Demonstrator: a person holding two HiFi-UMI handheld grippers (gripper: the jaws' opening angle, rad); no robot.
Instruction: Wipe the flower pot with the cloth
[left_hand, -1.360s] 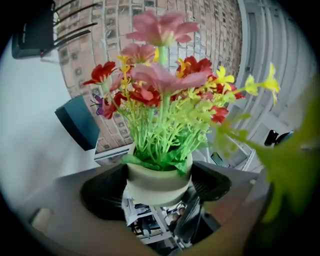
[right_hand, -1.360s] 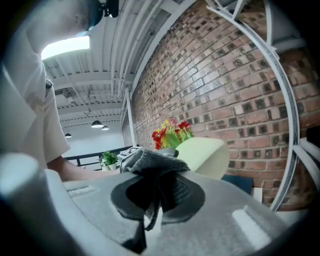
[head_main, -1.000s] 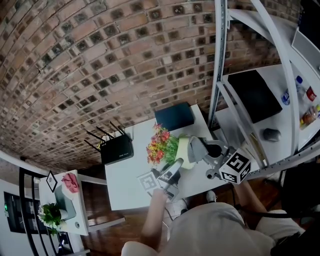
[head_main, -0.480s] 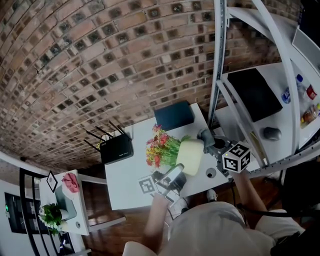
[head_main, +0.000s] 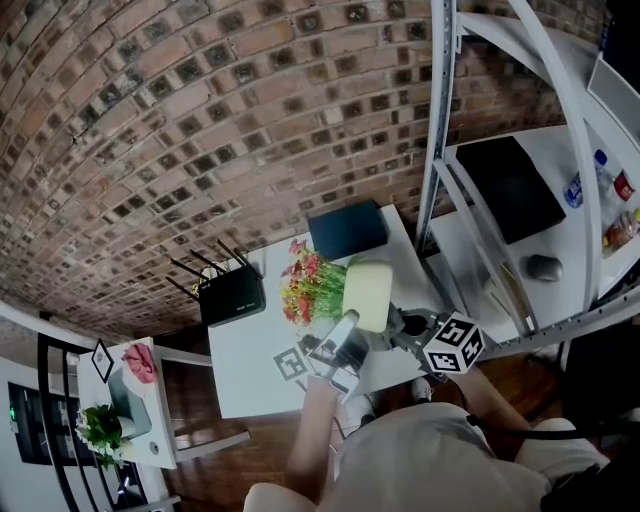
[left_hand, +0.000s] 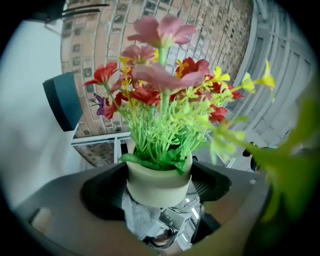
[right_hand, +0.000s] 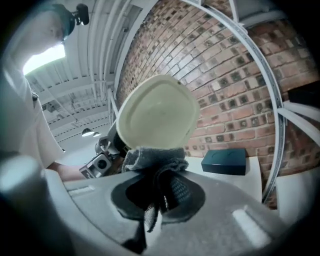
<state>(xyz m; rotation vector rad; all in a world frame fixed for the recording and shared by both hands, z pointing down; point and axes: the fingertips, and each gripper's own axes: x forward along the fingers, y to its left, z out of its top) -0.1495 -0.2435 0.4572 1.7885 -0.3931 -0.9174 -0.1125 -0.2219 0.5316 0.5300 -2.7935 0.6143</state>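
Observation:
A cream flower pot (head_main: 368, 293) with red, pink and yellow flowers (head_main: 305, 285) hangs tipped above the white table (head_main: 250, 375), flowers toward the left. My left gripper (head_main: 340, 350) is shut on the pot (left_hand: 159, 184), one jaw on each side, with the flowers (left_hand: 165, 90) rising ahead. My right gripper (head_main: 398, 326) is shut on a grey cloth (right_hand: 155, 159) and presses it against the lower edge of the pot's base (right_hand: 157, 112). In the left gripper view the cloth (left_hand: 139, 217) shows just under the pot.
A black router (head_main: 232, 295) and a dark blue box (head_main: 347, 230) sit at the table's back by the brick wall. A white metal post (head_main: 435, 130) rises at the right, with a desk, black pad (head_main: 510, 190) and mouse (head_main: 543, 267) beyond.
The pot has been raised and tipped further, base toward the right gripper. The right gripper with the cloth has dropped from the pot's side to under its base.

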